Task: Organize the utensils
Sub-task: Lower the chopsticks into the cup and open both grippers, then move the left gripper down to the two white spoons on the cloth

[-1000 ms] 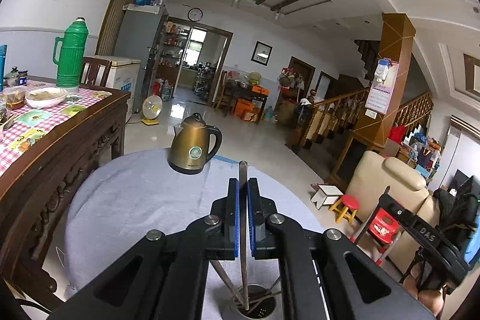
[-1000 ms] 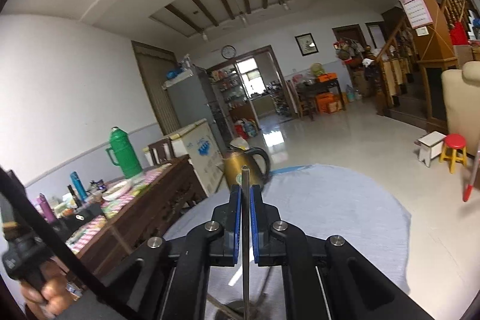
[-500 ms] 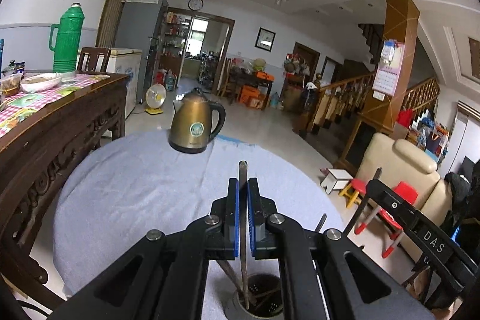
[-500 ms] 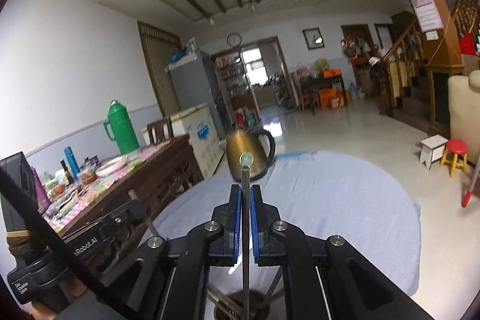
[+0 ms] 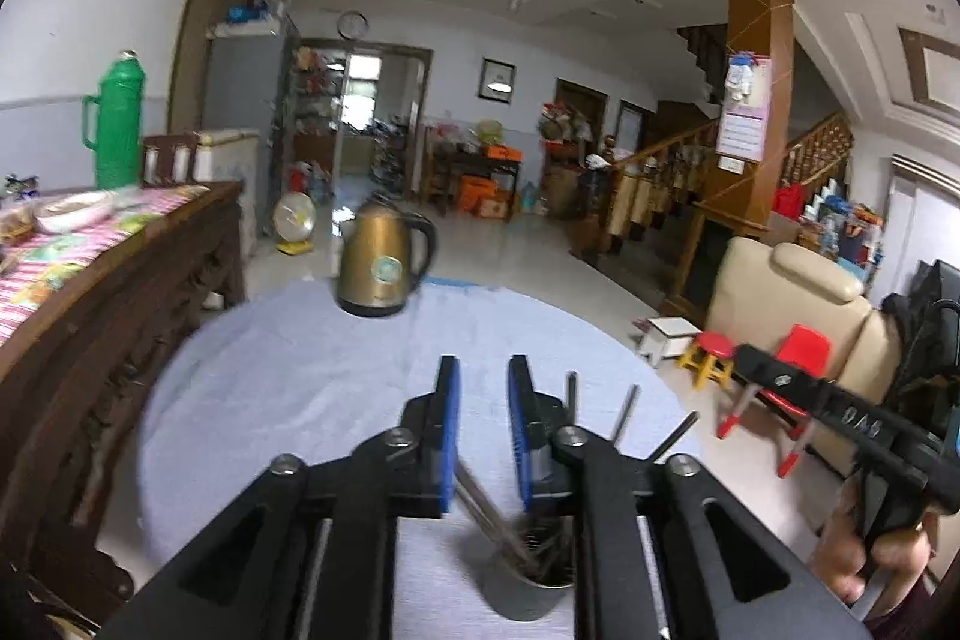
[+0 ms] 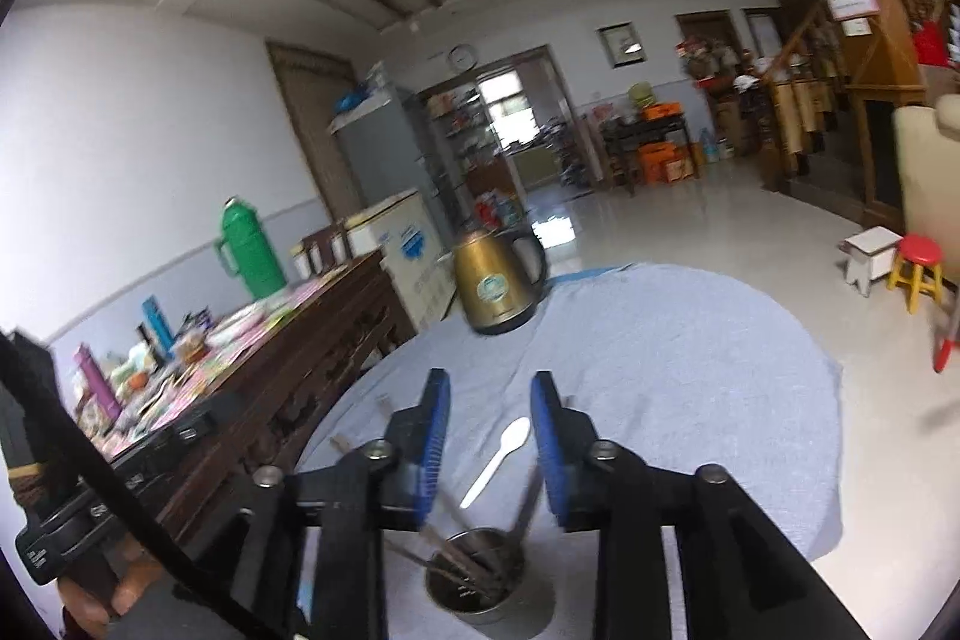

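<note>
I held both grippers above the round counter (image 6: 690, 340) covered in pale blue cloth, directly over the small cylindrical metal utensil holder (image 6: 480, 589), which stood at the near edge of the cloth. My left gripper (image 5: 483, 439) had its blue-padded jaws parted by a moderate gap with nothing between them; my right gripper (image 6: 489, 445) was likewise spread, somewhat wider, and also empty. In the left wrist view the same holder (image 5: 528, 589) appeared below the jaws, with several thin metal chopsticks (image 5: 621, 415) leaning out of it at different angles. In the right wrist view the chopsticks (image 6: 456, 556) lay crossed inside the cup, slightly blurred. One white plastic spoon (image 6: 498, 460) lay flat on the cloth just beyond the holder, apart from it and in line with the gap of my right gripper. A brass-coloured electric kettle (image 6: 498, 286) stood at the far edge of the counter, well clear of the work. I judged the step in hand to be the deposit of chopsticks into the holder, apparently complete, with the spoon as the one loose utensil in view. The next move would call for lowering the right gripper over the spoon handle, closing on its narrow shaft, and lifting it without tipping the holder.
</note>
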A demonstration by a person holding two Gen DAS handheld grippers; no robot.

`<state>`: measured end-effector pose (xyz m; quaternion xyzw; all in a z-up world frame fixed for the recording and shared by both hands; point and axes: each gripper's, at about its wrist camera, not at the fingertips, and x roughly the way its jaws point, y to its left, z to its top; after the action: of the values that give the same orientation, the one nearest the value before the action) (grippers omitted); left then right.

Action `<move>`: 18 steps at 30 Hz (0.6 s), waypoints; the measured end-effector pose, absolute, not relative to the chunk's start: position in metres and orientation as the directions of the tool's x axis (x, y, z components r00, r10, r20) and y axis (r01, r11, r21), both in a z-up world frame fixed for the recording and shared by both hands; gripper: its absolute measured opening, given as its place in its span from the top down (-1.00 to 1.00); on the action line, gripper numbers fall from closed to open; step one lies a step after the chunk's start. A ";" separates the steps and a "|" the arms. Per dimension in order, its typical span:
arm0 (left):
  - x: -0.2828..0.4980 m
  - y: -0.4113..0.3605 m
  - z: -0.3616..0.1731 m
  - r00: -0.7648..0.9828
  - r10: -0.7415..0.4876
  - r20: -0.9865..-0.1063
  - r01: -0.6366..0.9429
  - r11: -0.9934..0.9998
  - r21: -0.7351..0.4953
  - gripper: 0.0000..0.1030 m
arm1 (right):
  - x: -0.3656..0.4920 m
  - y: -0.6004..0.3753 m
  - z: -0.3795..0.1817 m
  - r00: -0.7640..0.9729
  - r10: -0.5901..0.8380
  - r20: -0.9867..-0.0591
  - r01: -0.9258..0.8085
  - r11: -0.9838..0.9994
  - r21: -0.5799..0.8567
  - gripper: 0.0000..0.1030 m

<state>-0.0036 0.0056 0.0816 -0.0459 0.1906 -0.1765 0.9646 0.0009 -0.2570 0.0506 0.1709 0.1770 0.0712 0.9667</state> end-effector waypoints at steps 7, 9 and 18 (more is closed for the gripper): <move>0.010 0.056 0.076 0.886 -0.253 -0.388 0.185 0.961 -0.204 0.30 | -0.007 -0.290 0.044 0.940 0.121 -0.320 0.017 0.918 0.397 0.37; 0.021 0.071 0.069 0.880 -0.227 -0.417 0.148 0.966 -0.213 0.22 | -0.009 -0.301 0.041 0.941 0.103 -0.323 0.042 0.909 0.414 0.34; 0.128 0.093 -0.022 0.688 -0.181 -0.702 0.055 0.979 -0.199 0.16 | 0.012 -0.328 0.008 0.917 0.051 -0.396 0.136 0.893 0.430 0.15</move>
<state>0.1284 0.0926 -0.0223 -0.0810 0.3895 -0.0645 0.9152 0.0115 -0.3279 0.0077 0.2307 0.2026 -0.0223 0.9514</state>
